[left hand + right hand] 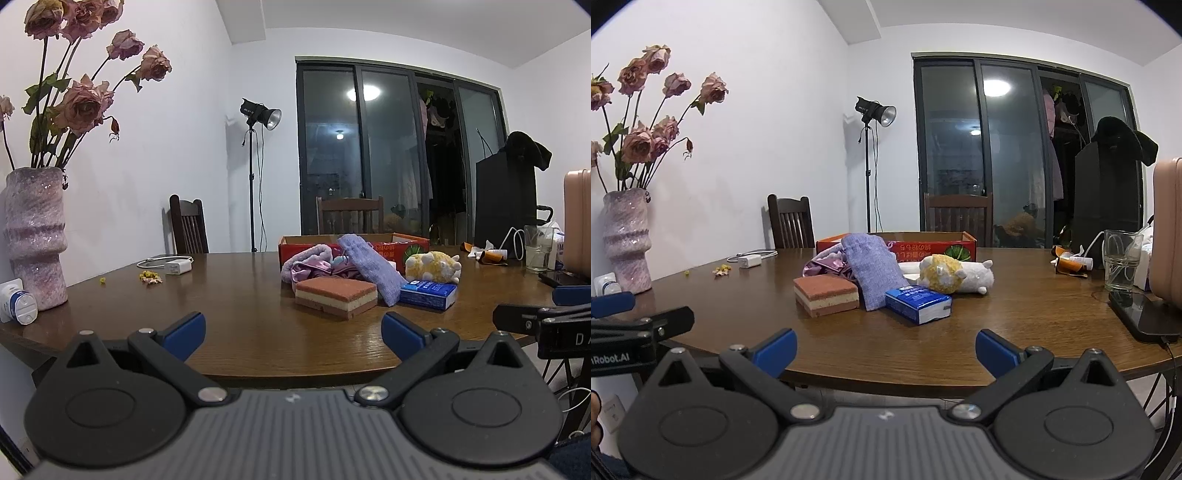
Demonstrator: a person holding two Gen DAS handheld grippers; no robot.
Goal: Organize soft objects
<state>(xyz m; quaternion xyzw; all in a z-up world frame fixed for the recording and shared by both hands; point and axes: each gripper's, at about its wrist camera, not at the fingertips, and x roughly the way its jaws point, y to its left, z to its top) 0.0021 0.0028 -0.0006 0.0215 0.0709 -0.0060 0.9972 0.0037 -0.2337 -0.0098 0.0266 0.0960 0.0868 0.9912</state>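
A: Brown-and-cream sponge (335, 297) lies flat on the table (229, 295), ahead of the left gripper (293, 332) and slightly to its right, well apart from the fingers.

B: Noted. Neighbours?

A: Purple towel (369, 267) leans just right of the sponge, touching it. Blue tissue pack (428, 293) lies right of the towel. Yellow-and-white plush (434, 266) lies behind the pack. Pink cloth (306, 264) is bunched behind the sponge, against the red box (384, 248).

B: Right wrist view?

A: Tissue pack (918, 304) is the nearest item, straight ahead of the right gripper (886, 349), apart from it. Sponge (826, 294) ahead-left, towel (875, 271) between them, plush (951, 277) behind.

B: Jaw state?

A: Both grippers: fingers spread wide, nothing between them. Both sit at the near table edge, side by side.

B: Periphery?

A: Vase (35, 236) of dried roses far left; glass (1121, 260) and phone (1141, 314) far right.
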